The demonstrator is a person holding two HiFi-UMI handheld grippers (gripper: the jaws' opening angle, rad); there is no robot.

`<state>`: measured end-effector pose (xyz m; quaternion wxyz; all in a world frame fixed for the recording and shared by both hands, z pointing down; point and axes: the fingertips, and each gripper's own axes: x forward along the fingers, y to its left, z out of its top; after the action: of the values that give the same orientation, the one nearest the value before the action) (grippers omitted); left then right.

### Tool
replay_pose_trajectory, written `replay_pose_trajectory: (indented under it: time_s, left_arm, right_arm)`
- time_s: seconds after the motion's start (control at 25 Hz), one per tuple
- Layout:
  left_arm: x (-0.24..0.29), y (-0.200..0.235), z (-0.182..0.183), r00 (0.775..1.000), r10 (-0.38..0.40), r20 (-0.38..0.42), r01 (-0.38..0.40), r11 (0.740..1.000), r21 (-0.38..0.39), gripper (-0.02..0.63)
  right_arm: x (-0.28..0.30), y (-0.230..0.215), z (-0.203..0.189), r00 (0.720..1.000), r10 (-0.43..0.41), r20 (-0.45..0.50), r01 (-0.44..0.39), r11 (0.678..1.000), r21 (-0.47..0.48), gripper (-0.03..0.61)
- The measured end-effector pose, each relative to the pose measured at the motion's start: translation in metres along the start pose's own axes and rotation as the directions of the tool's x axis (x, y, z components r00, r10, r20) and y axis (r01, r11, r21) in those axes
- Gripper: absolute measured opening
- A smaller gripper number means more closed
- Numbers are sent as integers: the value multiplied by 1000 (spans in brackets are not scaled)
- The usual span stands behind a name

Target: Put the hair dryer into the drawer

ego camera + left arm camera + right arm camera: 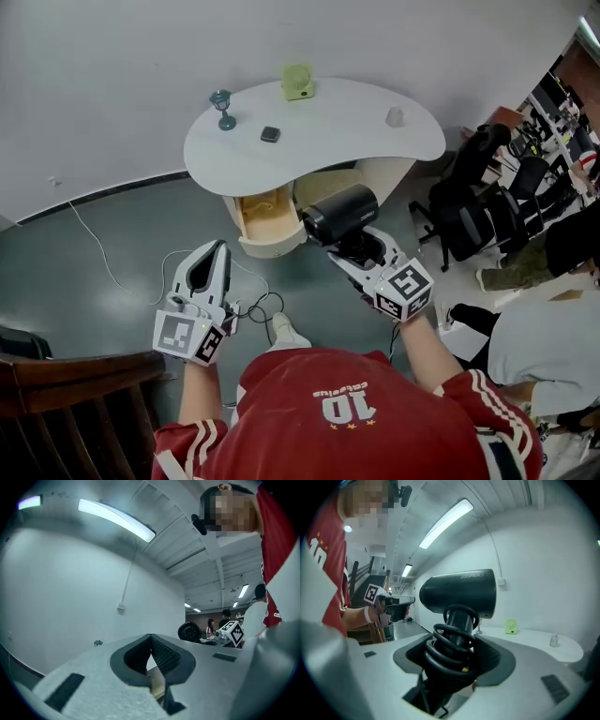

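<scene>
Head view shows the right hand-held gripper (361, 251) clamped on the hair dryer (339, 214) by its cord-wrapped handle, just beside the open drawer (267, 225). Meanwhile the left hand-held gripper (208, 267) hangs closed and empty. This looks like the carrying step; next, the dryer needs shifting over the drawer, lowering, releasing.

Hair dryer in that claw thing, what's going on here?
A person in a red shirt holds a gripper in each hand. The right gripper grips a black hair dryer by its handle, with the cord coiled round it, and holds it in the air near the open drawer under the white table. The dryer is not in the drawer yet. The left gripper hangs off to the side, its fingers closed together on nothing.
</scene>
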<state>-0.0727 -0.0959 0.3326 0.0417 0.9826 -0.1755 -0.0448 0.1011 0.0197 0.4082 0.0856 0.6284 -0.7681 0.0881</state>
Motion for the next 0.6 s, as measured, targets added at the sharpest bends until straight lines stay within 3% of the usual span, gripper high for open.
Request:
replay_pose_trajectory:
  time_s: [0.36,0.6]
  left_arm:
    - [33,52,-12,999,-35,4,35,999,3,3]
    - [35,71,-38,1000,-16,-10,16,998,-52,3]
  right_arm:
    - [61,-15,-21,995,49,-86,-53,998,-35,272]
    - [93,-23,-52,981,86,-172,-97,994,-58,272]
